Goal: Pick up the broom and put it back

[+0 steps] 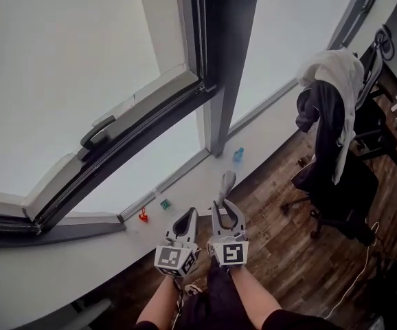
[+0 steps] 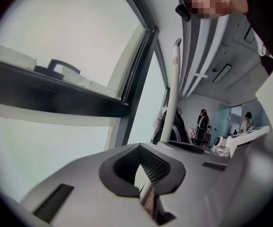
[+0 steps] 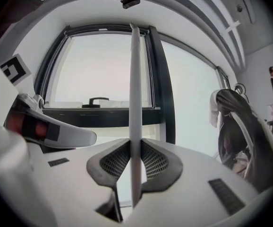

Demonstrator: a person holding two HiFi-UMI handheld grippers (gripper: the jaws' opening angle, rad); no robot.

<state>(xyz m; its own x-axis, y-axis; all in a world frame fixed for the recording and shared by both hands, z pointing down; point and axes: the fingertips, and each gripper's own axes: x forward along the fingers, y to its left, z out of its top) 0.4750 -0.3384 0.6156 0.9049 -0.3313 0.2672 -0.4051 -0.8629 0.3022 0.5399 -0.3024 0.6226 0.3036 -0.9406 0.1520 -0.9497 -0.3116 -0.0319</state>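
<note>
Head view is showing the left gripper (image 1: 188,215) low in the middle, its jaws pressing together on nothing. Just to its right, the right gripper (image 1: 226,206) is squeezing the broom (image 1: 227,183) by its thin pale stick, which is standing straight up before the window (image 1: 61,81). A chair (image 1: 336,191) is wearing clothes (image 1: 337,74) far right.

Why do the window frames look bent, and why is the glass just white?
Left and right gripper views: wide-angle lenses bow the window frame and darken the corners. Head view: daylight washes the glass white, leaving the chair dim.
</note>
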